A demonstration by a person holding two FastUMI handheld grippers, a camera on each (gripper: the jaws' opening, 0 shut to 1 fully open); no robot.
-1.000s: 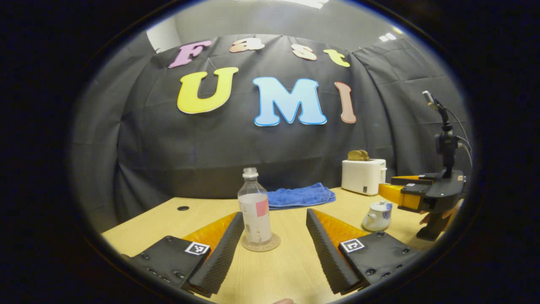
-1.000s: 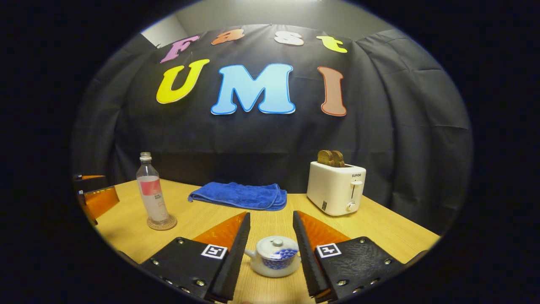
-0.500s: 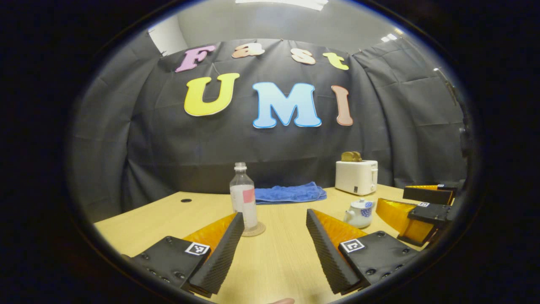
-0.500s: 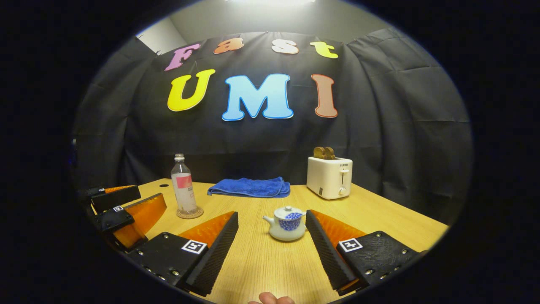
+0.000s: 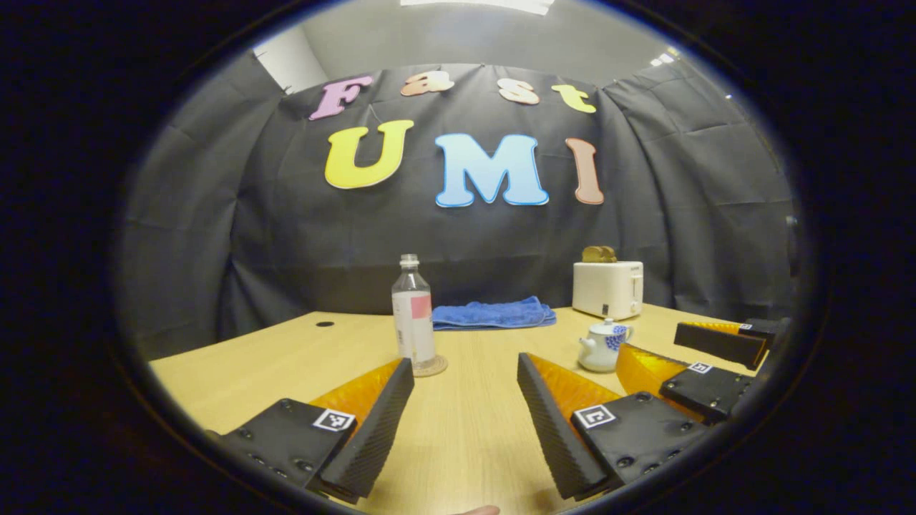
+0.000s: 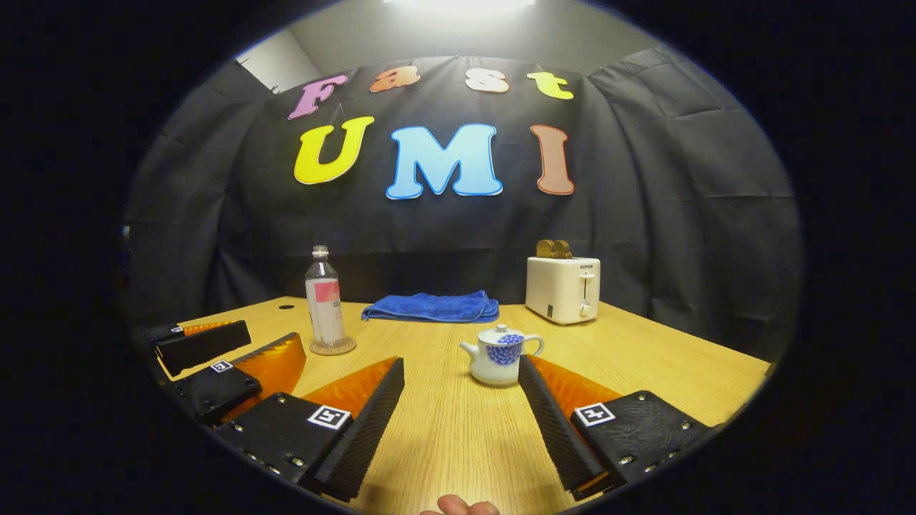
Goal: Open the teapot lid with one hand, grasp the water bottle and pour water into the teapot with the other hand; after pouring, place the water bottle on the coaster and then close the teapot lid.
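Task appears complete. Water bottle (image 6: 325, 299) stands upright on the coaster (image 6: 333, 347); teapot (image 6: 501, 355) sits nearby on the table (image 6: 644, 372), lid (image 6: 500, 333) seated. Left gripper (image 5: 465, 400) and right gripper (image 6: 461, 400) both spread wide, holding nothing.

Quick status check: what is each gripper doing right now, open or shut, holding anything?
Left gripper: open, holding nothing, short of the water bottle.
Right gripper: open, holding nothing, teapot ahead with its lid on.

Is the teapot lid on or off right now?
On. The lid sits flush on the teapot, knob up, with both open grippers back from it.
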